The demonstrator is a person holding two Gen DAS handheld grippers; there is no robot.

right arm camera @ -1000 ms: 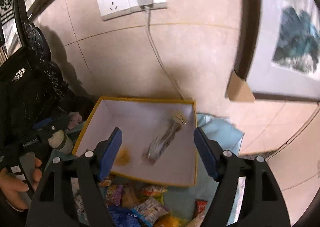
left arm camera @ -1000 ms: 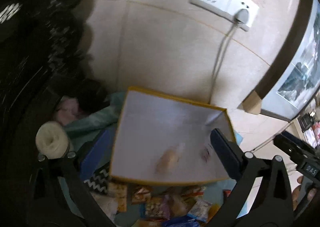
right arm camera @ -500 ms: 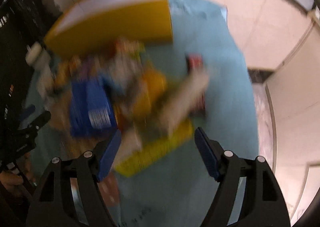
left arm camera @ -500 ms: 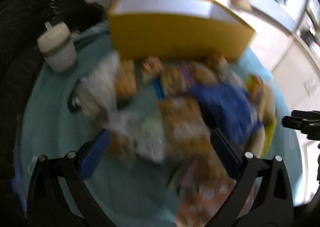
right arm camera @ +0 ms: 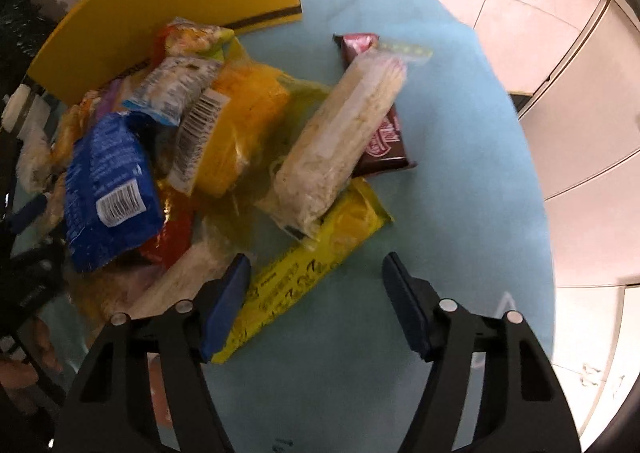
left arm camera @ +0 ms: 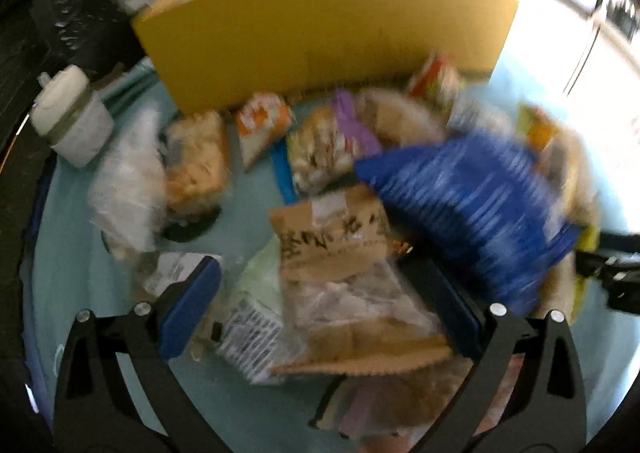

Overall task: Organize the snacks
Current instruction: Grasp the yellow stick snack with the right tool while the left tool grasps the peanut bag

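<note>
1. While both tools hang over the heap with nothing in them, the step in hand looks like choosing a first packet; the left hand-held gripper (left arm camera: pixel 320 305) has its fingers spread wide, and the right hand-held gripper (right arm camera: pixel 316 289) is spread likewise, holding nothing.
2. Snacks lie piled on the teal cloth (right arm camera: pixel 460 133) that covers the counter, just in front of the yellow box (left arm camera: pixel 320 29); no packet can be seen inside the box from either view, so the sorting seems barely begun.
3. Under the left tool a brown paper-and-clear pouch (left arm camera: pixel 340 253) lies between the spread fingers, with a blue bag (left arm camera: pixel 472 205) touching its right side; this view is blurred, so finer detail cannot be told.
4. Ahead of the right tool a long yellow bar (right arm camera: pixel 304 273) runs slantwise, its near end just beside the left finger; a pale clear-wrapped pack (right arm camera: pixel 340 145) rests across its far end and on a brown chocolate bar (right arm camera: pixel 380 133).
5. Next move, as a judgement: lower onto one packet that lies free at the edge, close on it, and carry it to the box; the yellow bar is pinned at one end and may drag its neighbours.
6. A white bottle (left arm camera: pixel 72 121) stands left of the box, apart from the heap.
</note>
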